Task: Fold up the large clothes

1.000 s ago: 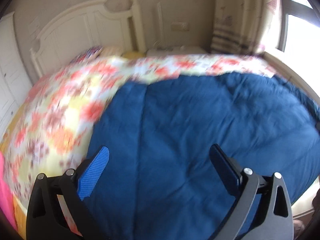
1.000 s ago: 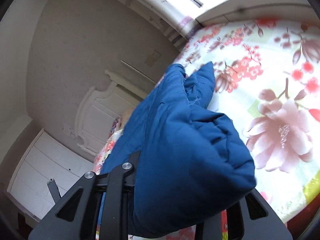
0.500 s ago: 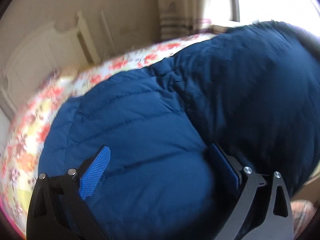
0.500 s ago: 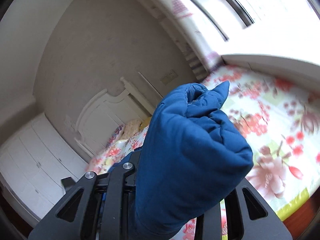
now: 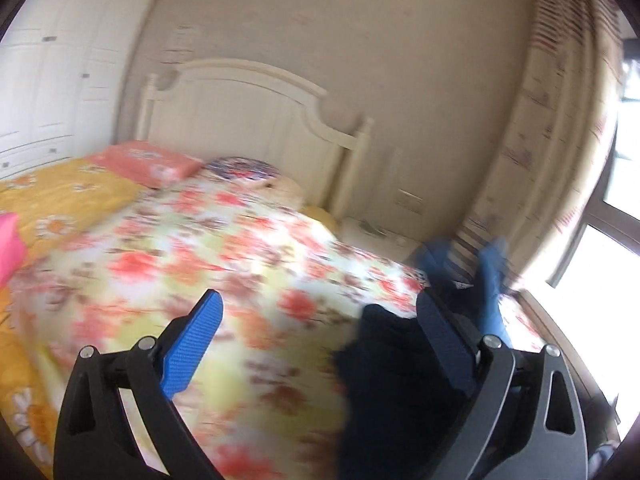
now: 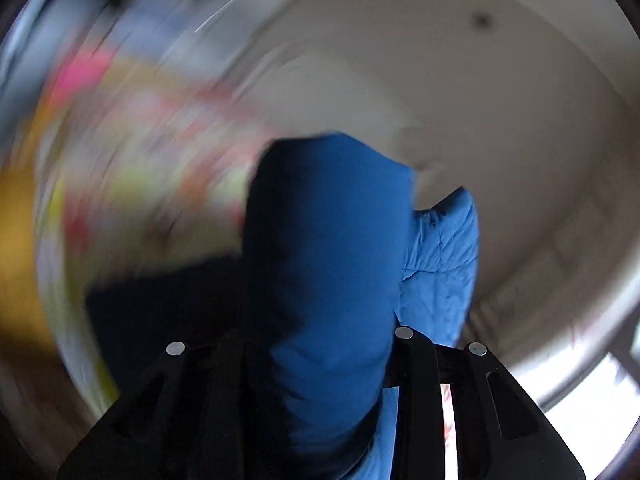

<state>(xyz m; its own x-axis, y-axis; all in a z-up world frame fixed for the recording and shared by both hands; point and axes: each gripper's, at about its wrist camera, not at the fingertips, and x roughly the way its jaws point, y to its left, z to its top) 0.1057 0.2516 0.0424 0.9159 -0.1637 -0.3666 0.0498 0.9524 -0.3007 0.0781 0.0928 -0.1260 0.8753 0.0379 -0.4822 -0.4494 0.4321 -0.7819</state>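
Cream headboard (image 5: 248, 120), bright window (image 5: 612, 248)

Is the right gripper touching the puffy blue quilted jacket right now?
Touching. The right wrist view shows the puffy blue quilted jacket bunched between the right gripper, whose fingers are opening.

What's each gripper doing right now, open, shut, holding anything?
Left gripper: open, nothing gripped; dark blue fabric lies against one finger.
Right gripper: jaws opening, blue padded garment bunched between them.

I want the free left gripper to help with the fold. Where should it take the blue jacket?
Probably the dark hanging fold of the jacket beside the open left gripper, approached from that gripper's left side: it hangs free there, while the right gripper, jaws opening, has a bunch between them.
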